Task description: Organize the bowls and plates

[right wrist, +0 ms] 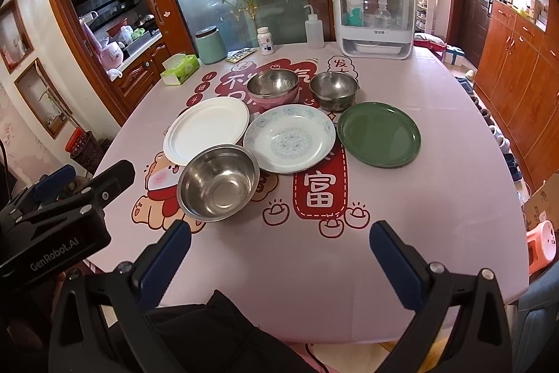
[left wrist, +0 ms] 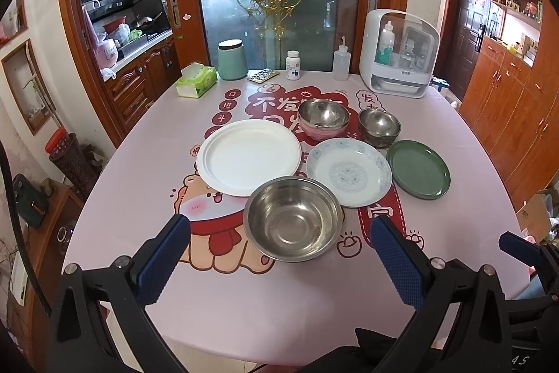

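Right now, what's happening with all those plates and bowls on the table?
Someone is holding two grippers, the left gripper and the right gripper, above the near edge of the table. Both are open and holding nothing. Nothing is stacked yet: the white plate, patterned plate and green plate lie side by side, with the big steel bowl in front. Two more steel bowls sit behind; one rests in a pink bowl.

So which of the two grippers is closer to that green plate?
Right, though neither is close. The right gripper sits nearer the green plate, which lies ahead to its right; the left gripper faces the big steel bowl.
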The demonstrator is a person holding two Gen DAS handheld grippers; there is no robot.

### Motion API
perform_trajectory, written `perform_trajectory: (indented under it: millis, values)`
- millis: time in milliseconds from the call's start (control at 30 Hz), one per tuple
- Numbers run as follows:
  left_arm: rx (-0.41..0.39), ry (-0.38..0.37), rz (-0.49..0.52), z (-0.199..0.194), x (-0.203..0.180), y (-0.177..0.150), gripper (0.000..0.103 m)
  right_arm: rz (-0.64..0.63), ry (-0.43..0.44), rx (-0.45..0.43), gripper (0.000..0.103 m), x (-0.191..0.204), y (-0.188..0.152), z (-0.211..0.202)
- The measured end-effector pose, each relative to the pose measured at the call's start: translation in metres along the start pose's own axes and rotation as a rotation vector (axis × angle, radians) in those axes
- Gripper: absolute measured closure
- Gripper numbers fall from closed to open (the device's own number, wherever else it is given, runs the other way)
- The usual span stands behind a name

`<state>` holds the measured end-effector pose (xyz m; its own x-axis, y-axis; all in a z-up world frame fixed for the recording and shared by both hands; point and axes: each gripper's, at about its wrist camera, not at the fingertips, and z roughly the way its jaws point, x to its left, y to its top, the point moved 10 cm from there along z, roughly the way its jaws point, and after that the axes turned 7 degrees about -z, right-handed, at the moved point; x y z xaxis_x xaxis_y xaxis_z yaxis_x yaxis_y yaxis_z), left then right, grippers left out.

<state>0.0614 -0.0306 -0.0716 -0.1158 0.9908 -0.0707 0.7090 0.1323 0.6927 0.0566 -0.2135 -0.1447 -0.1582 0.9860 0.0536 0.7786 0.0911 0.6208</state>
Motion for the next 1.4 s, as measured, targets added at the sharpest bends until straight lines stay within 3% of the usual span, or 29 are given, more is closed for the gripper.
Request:
perform_trajectory:
  millis: [567,1100,1400]
  values:
    - [-0.017,0.074,-0.083,-0.006,-0.009,-0.004,0.001,-0.064,0.087,-0.034,0.001,-0.008,0.010,0.000]
    - [0.009,0.112,-0.022,0.009,0.007,0.005,0.001,-0.011,0.130,-0.075,0.001,0.004,0.024,0.005]
    - [0.100,0.087,-0.040,0.044,0.038,0.012,0.001,-0.007,0.122,-0.059,0.001,0.028,0.040,0.023]
